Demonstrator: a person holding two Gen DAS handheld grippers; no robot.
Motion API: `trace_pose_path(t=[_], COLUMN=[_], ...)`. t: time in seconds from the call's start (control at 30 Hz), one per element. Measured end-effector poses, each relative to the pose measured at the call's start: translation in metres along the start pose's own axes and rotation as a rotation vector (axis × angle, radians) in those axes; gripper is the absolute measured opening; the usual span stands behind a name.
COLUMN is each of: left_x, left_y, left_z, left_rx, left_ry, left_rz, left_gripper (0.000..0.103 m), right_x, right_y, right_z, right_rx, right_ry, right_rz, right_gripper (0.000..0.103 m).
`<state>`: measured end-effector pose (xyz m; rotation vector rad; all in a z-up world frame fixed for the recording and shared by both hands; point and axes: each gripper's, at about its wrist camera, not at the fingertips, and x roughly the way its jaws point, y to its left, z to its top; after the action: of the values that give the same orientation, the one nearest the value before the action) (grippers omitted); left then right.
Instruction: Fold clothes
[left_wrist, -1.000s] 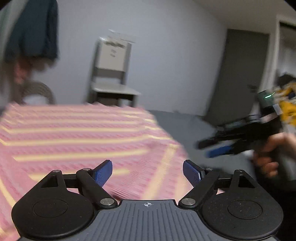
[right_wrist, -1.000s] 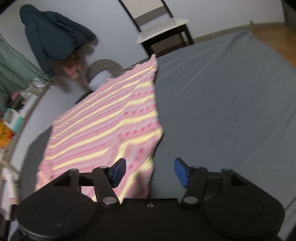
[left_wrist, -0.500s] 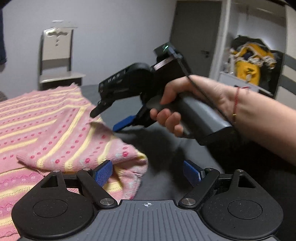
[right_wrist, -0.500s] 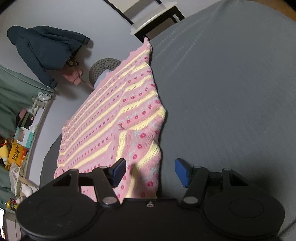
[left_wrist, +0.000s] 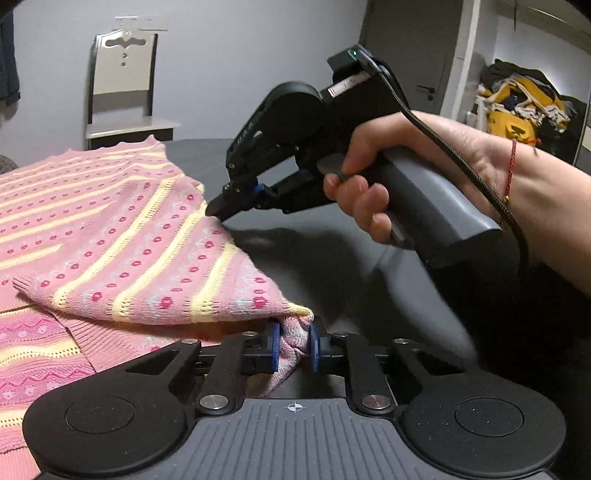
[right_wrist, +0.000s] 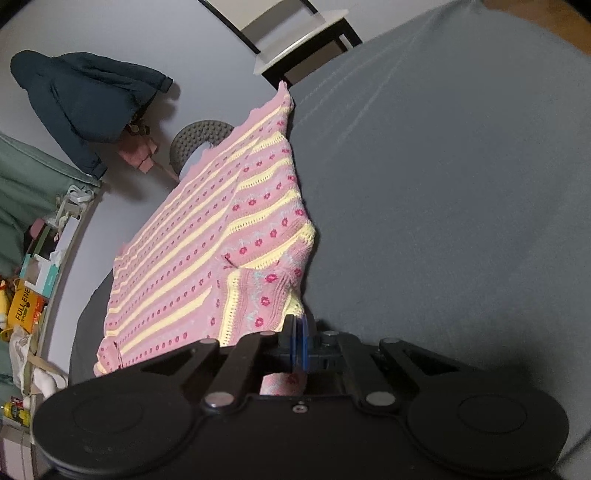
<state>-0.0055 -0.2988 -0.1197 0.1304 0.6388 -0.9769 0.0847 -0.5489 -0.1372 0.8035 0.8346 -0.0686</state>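
Two hand-held grippers (left_wrist: 293, 345) (right_wrist: 299, 341) clamping one pink sweater (left_wrist: 122, 236).

The grey bed cover (right_wrist: 443, 184) to the right of the pink knitted sweater (right_wrist: 207, 236) lies bare and wide, so a gripper could pass there freely. In the left wrist view, the right gripper (left_wrist: 221, 203) and the hand (left_wrist: 388, 177) holding it stand across this side. A chair (left_wrist: 122, 92) stands behind the far edge of the bed.
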Motion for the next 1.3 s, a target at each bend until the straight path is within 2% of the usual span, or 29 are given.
trace_pose_path(t=[0.1, 0.17, 0.2, 0.23, 0.27, 0.3, 0.33, 0.37, 0.4, 0.43, 0.47, 0.5, 0.63, 0.7, 0.77, 0.8, 0.87, 0.9, 0.93, 1.0, 1.03, 1.07, 1.2, 1.3], left_x=[-0.001, -0.005, -0.007, -0.007, -0.008, -0.009, -0.010, -0.010, -0.010, -0.011, -0.011, -0.012, -0.016, -0.017, -0.018, -0.020, -0.023, -0.025, -0.029, -0.040, -0.049, -0.056, -0.097, -0.131], left_y=[-0.001, -0.002, -0.002, -0.002, -0.002, -0.002, -0.002, -0.003, -0.004, -0.005, -0.006, -0.007, -0.012, -0.014, -0.015, -0.015, -0.015, -0.014, -0.012, -0.008, -0.006, -0.004, 0.009, 0.023], left_z=[0.000, -0.001, -0.002, -0.002, -0.002, -0.003, -0.004, -0.004, -0.005, -0.006, -0.006, -0.007, -0.006, -0.007, -0.007, -0.006, -0.005, -0.005, -0.006, -0.009, -0.011, -0.013, -0.024, -0.032], left_rx=[0.017, 0.020, 0.021, 0.023, 0.023, 0.024, 0.024, 0.026, 0.030, 0.038, 0.045, 0.052, 0.108, 0.127, 0.132, 0.127, 0.116, 0.104, 0.083, 0.045, 0.038, 0.036, 0.017, 0.003], left_ry=[-0.001, -0.002, -0.002, -0.002, -0.002, -0.002, -0.002, -0.002, -0.002, -0.003, -0.004, -0.005, -0.005, 0.003, 0.010, 0.009, 0.007, 0.009, 0.009, 0.000, -0.011, -0.016, -0.027, -0.053], left_rz=[0.000, 0.006, 0.007, 0.007, 0.007, 0.007, 0.007, 0.008, 0.010, 0.012, 0.014, 0.012, 0.011, 0.021, 0.029, 0.031, 0.034, 0.026, 0.008, -0.020, -0.023, -0.025, -0.030, -0.008], left_gripper=[0.015, 0.016, 0.016, 0.016, 0.016, 0.016, 0.016, 0.016, 0.016, 0.016, 0.016, 0.016, 0.016, 0.016, 0.016, 0.016, 0.026, 0.042, 0.062, 0.082, 0.083, 0.083, 0.083, 0.084], right_x=[0.000, 0.001, 0.002, 0.002, 0.003, 0.005, 0.007, 0.010, 0.016, 0.021, 0.025, 0.028, 0.019, 0.021, 0.024, 0.024, 0.022, 0.021, 0.020, 0.012, 0.008, 0.002, -0.023, -0.037], right_y=[-0.004, -0.010, -0.011, -0.011, -0.008, -0.005, -0.002, 0.000, 0.001, 0.002, 0.003, 0.003, 0.002, -0.003, -0.008, -0.011, -0.014, -0.015, -0.015, -0.013, -0.011, -0.007, 0.022, 0.064], right_z=[0.001, 0.002, 0.003, 0.003, 0.004, 0.005, 0.005, 0.006, 0.006, 0.007, 0.008, 0.008, 0.005, 0.004, 0.004, 0.004, 0.002, 0.001, 0.000, -0.005, -0.007, -0.009, -0.020, -0.045], right_rx=[-0.008, 0.034, 0.062, 0.072, 0.061, 0.049, 0.038, 0.026, 0.016, 0.007, 0.001, 0.000, 0.048, 0.061, 0.093, 0.114, 0.153, 0.166, 0.170, 0.167, 0.161, 0.140, -0.054, -0.288], right_ry=[-0.012, -0.012, -0.017, -0.029, -0.040, -0.050, -0.060, -0.065, -0.055, -0.047, -0.043, -0.039, -0.096, -0.086, -0.075, -0.075, -0.075, -0.078, -0.081, -0.097, -0.107, -0.123, -0.200, -0.183], right_rz=[-0.047, -0.027, 0.002, 0.039, 0.047, 0.055, 0.064, 0.068, 0.063, 0.059, 0.060, 0.061, 0.034, 0.004, 0.024, 0.036, 0.074, 0.092, 0.103, 0.098, 0.090, 0.065, 0.007, 0.140], right_gripper=[0.002, 0.006, 0.012, 0.028, 0.039, 0.055, 0.057, 0.057, 0.051, 0.035, 0.024, 0.009, 0.008, 0.008, 0.009, 0.012, 0.021, 0.030, 0.036, 0.047, 0.054, 0.056, 0.057, 0.057])
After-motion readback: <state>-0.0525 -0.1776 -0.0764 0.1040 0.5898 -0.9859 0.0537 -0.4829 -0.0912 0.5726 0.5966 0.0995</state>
